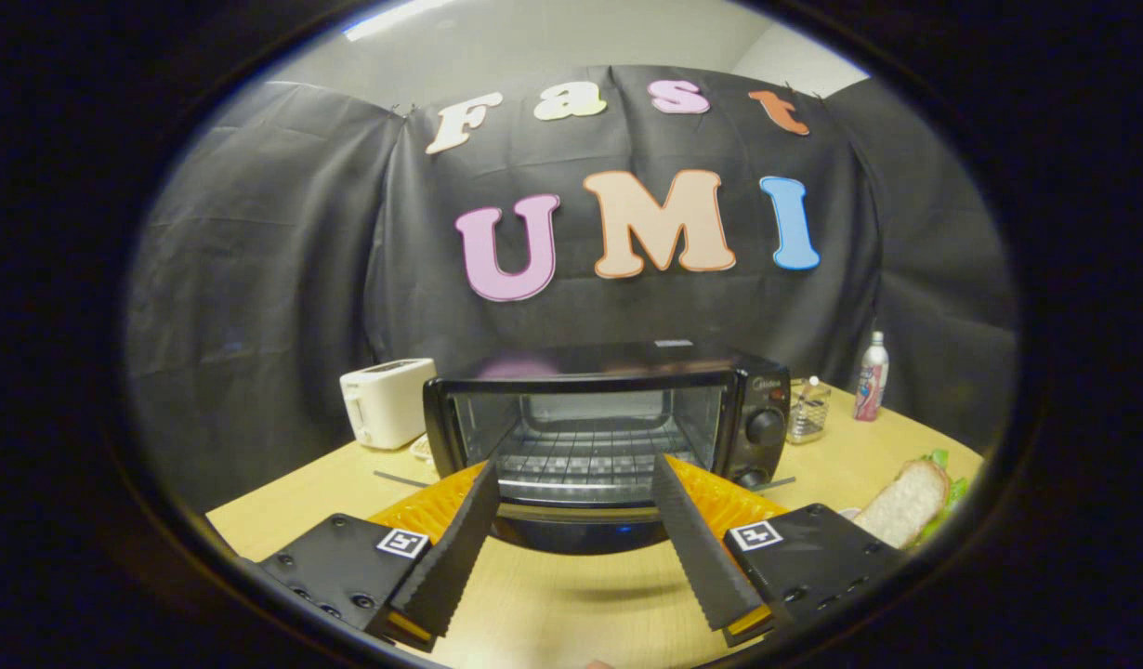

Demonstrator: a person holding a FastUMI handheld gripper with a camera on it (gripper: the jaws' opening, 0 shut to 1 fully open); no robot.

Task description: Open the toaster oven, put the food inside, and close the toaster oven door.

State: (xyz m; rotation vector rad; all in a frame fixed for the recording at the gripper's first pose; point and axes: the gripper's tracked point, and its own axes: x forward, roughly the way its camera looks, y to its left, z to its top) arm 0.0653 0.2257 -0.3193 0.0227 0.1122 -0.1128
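Gripper view puts my gripper (576, 469) spread wide and holding nothing, fingers framing the toaster oven (604, 432) that sits just ahead on the bench (571, 604). Its door looks already dropped open toward me, with the wire rack (585, 460) exposed between my fingertips, so I judge the cavity ready for loading. The food, a sandwich (911, 502), lies off to my right beside the gripper body, so I'd swing that way next. A white toaster (386, 401) stands beyond my left finger.

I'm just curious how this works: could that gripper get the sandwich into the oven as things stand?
Probably yes. The toaster oven door already hangs open ahead of the open gripper, rack bare. The sandwich lies untouched beside the gripper, needing picking up first.
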